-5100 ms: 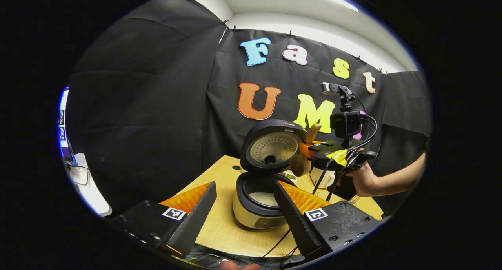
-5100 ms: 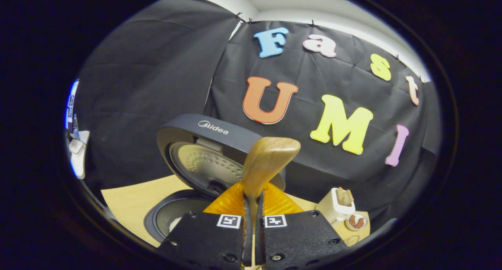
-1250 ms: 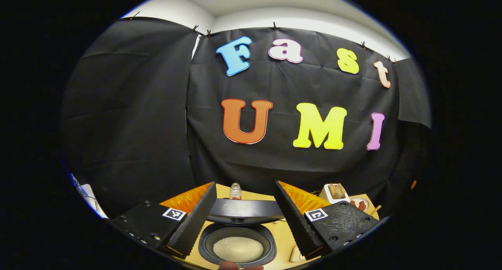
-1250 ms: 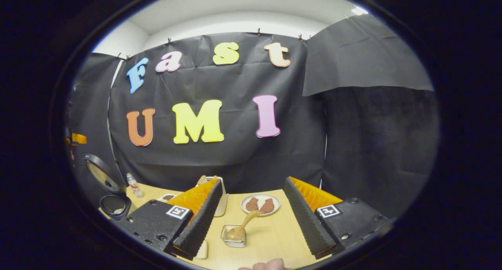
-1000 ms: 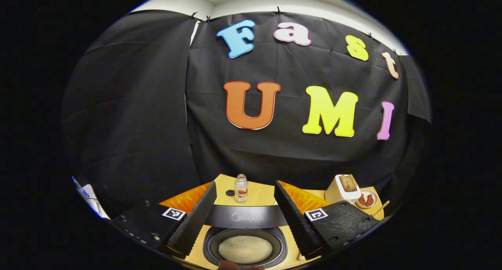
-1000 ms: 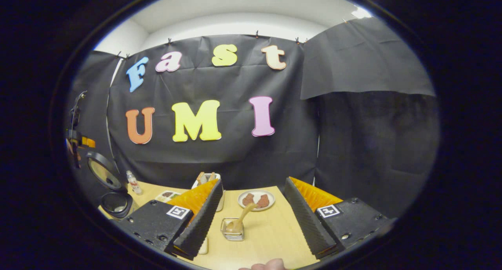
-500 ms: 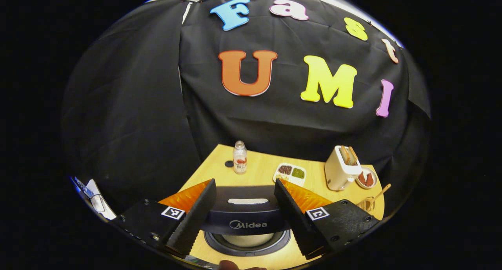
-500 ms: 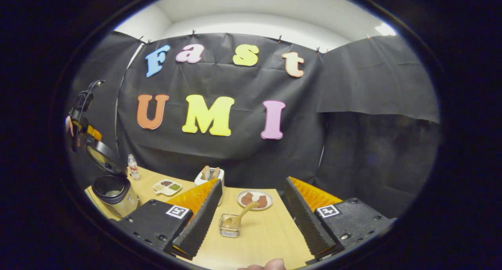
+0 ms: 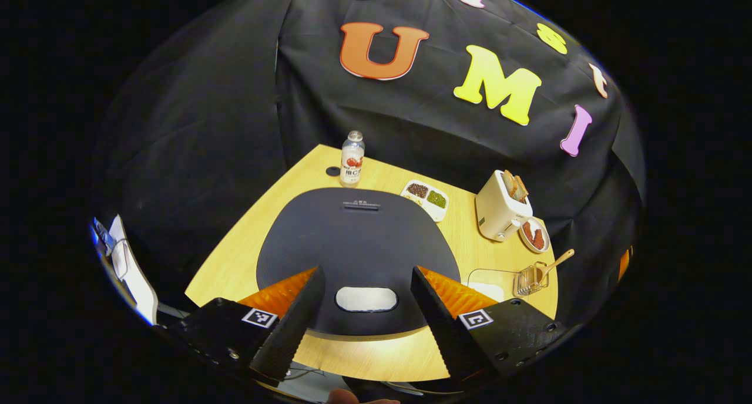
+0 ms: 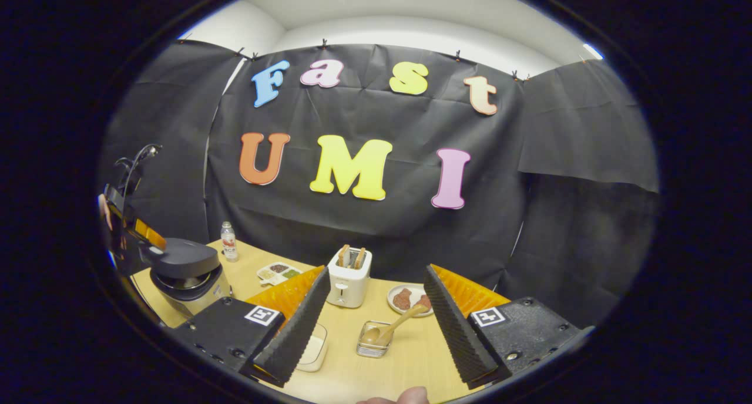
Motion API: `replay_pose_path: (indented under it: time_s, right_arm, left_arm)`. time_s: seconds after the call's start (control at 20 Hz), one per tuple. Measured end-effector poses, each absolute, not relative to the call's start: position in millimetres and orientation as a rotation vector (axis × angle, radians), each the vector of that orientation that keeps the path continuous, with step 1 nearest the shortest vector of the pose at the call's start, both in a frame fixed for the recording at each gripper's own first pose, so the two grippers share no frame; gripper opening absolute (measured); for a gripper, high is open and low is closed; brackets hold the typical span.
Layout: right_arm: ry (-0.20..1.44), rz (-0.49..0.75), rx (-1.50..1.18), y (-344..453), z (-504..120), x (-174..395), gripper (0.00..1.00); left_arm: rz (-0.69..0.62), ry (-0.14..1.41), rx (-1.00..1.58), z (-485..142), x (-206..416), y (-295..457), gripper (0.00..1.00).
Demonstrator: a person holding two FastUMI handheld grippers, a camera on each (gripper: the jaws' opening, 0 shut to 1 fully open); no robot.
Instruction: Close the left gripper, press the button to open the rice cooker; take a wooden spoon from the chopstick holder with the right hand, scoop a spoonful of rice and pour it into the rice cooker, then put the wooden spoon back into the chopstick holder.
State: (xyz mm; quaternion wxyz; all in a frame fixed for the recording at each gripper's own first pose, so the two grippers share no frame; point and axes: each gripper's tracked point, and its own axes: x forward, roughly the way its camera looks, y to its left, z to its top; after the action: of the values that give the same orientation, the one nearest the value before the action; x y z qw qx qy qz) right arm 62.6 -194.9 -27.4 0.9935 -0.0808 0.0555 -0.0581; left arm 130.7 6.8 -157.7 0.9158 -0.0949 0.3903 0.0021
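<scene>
Both grippers, left gripper (image 9: 365, 301) and right gripper (image 10: 374, 307), gape empty over the wooden table (image 10: 411, 357) (black-draped booth).

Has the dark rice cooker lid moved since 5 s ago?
Yes. The dark rice cooker lid stood upright then; now it is swung down over the pot toward the wooden table, almost closed.

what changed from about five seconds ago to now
The right gripper let go of the wooden spoon, which now stands in the chopstick holder; its fingers went from shut to open. The rice cooker lid swung down from upright to nearly closed, with the open left gripper above it. The toaster, plate and bottle stayed put.
</scene>
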Motion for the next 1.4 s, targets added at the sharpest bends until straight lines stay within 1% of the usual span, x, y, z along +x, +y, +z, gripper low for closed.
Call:
replay_pose_path:
  time_s: [0.15, 0.3, 0.35, 0.4, 0.45, 0.5, 0.55, 0.6, 0.65, 0.7, 1.0, 1.15, 1.3, 1.4]
  right_arm:
    - [0.095, -0.097, -0.123, -191, -20, 72, 1.00]
    - [0.090, -0.081, -0.085, -191, -19, 77, 1.00]
    - [0.087, -0.078, -0.076, -191, -19, 79, 1.00]
    - [0.088, -0.074, -0.070, -193, -20, 81, 1.00]
    - [0.089, -0.068, -0.061, -193, -23, 82, 1.00]
    - [0.093, -0.061, -0.050, -193, -25, 85, 1.00]
    - [0.094, -0.054, -0.037, -193, -28, 87, 1.00]
    - [0.094, -0.044, -0.025, -192, -30, 91, 1.00]
    - [0.094, -0.035, -0.015, -192, -32, 93, 1.00]
    - [0.090, -0.025, -0.004, -193, -33, 95, 1.00]
    - [0.097, 0.029, 0.039, -216, -40, 111, 1.00]
    - [0.092, 0.027, 0.048, -243, -36, 117, 1.00]
    - [0.074, 0.005, 0.053, -251, -23, 109, 1.00]
    - [0.039, -0.017, 0.050, -250, -7, 96, 1.00]
  left_arm:
    - [0.010, 0.848, -0.224, -177, 124, 8, 0.97]
    - [0.015, 0.896, -0.200, -192, 120, 13, 0.96]
    - [0.024, 0.923, -0.186, -197, 115, 14, 1.00]
    - [0.024, 0.925, -0.170, -198, 118, 12, 0.96]
    - [0.023, 0.941, -0.153, -203, 117, 10, 1.00]
    - [0.027, 0.952, -0.135, -206, 115, 12, 0.95]
    - [0.030, 0.951, -0.112, -206, 112, 13, 0.96]
    - [0.027, 0.947, -0.085, -208, 112, 13, 1.00]
    - [0.032, 0.937, -0.054, -211, 111, 14, 0.96]
    - [0.041, 0.928, -0.040, -211, 112, 14, 0.97]
    - [0.144, 0.794, -0.070, -200, 125, 15, 0.95]
    - [0.184, 0.693, -0.093, -175, 129, 12, 0.94]
    - [0.169, 0.528, -0.086, -118, 131, -2, 0.94]
    - [0.125, 0.407, -0.063, -76, 126, -19, 0.94]
